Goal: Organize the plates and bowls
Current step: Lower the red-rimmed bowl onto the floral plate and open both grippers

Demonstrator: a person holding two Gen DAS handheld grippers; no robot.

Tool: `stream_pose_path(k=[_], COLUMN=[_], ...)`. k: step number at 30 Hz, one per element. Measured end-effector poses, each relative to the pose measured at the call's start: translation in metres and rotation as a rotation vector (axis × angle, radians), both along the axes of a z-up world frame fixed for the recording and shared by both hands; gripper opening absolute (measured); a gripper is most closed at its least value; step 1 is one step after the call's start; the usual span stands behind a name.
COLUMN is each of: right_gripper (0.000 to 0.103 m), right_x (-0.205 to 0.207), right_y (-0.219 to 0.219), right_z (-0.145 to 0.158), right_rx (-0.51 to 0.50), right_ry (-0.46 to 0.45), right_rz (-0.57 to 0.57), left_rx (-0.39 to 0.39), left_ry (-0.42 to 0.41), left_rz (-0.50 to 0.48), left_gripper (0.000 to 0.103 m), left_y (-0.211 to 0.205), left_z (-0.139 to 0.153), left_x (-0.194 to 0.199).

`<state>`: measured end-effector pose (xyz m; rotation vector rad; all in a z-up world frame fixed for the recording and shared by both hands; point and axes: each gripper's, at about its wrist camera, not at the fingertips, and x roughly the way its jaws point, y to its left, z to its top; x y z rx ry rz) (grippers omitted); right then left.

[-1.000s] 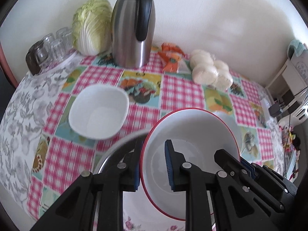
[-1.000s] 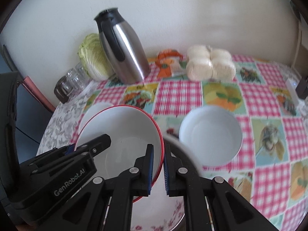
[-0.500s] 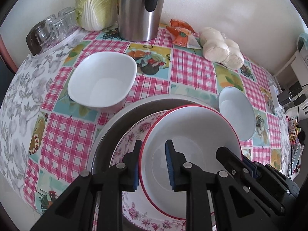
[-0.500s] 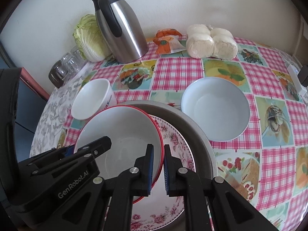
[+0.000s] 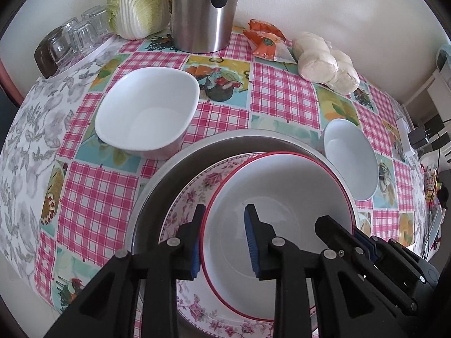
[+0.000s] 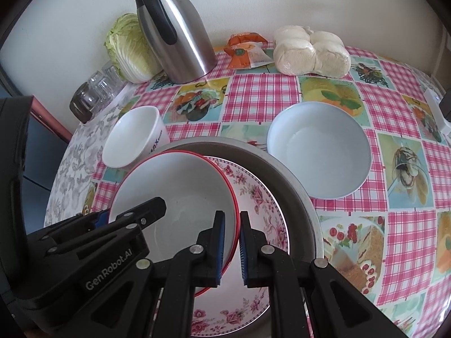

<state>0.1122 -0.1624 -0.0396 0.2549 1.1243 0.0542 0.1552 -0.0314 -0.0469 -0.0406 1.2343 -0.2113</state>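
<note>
A white bowl with a red rim (image 5: 279, 197) (image 6: 174, 191) sits inside a pink floral bowl (image 5: 194, 191) (image 6: 256, 197), which lies in a large metal basin (image 5: 169, 174) (image 6: 293, 186). My left gripper (image 5: 224, 236) straddles the red-rimmed bowl's left rim with a gap between its pads. My right gripper (image 6: 231, 249) straddles its right rim, jaws slightly apart. A squarish white bowl (image 5: 146, 109) (image 6: 132, 140) stands left of the basin, a round white bowl (image 5: 349, 157) (image 6: 318, 149) to its right.
On the checked tablecloth (image 5: 282, 95) at the back stand a steel thermos jug (image 5: 203, 11) (image 6: 174, 31), a cabbage (image 5: 135, 2), upturned glasses (image 5: 70, 39), an orange packet (image 5: 265, 42) and bagged buns (image 5: 327, 62) (image 6: 310, 50). The table edge falls away on the left.
Both grippers have lowered the red-rimmed bowl into the floral bowl in the basin. Their jaws have widened slightly on the rim.
</note>
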Motion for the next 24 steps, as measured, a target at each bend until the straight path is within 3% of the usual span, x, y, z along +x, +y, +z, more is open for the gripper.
stream_pose_path(k=[15, 24], right_gripper=[0.013, 0.016], right_x=[0.001, -0.001], right_y=[-0.003, -0.010], right_z=[0.001, 0.014], right_rx=[0.003, -0.017], right_ry=[0.007, -0.051], right_rz=[-0.009, -0.037], left_rx=[-0.024, -0.049], left_ry=[0.022, -0.016], left_rz=[-0.011, 0.029], left_gripper=[0.032, 0.048], left_y=[0.000, 0.010], left_z=[-0.003, 0.011], left_x=[0.001, 0.003])
